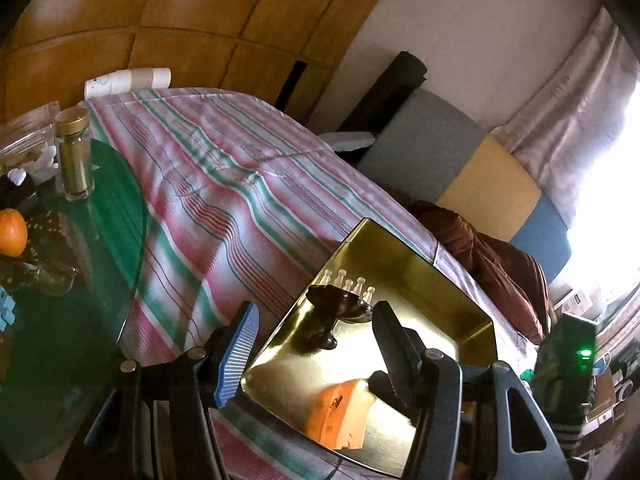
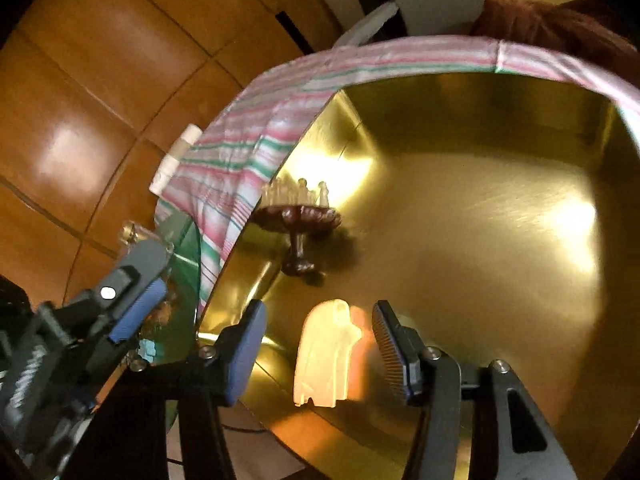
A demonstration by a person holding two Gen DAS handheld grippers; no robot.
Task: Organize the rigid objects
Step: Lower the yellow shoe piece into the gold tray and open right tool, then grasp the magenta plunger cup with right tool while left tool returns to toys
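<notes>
Right gripper (image 2: 318, 354) over the gold tray (image 2: 480, 220), jaws apart; pale orange block (image 2: 324, 360) lies between them, untouched. Brown pedestal dish (image 2: 298, 224) at 12 o'clock from it. Left gripper (image 1: 316, 350) wide, holding nothing, at tray's near rim.

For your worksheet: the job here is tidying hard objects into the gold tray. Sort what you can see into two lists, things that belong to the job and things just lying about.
Part of the job:
- gold tray
- pale orange piece, standing in the tray between the open pads of the right claw
- dark brown stand in the tray

Just lying about:
- spice jar
- orange
- striped cloth
- paper cups
</notes>
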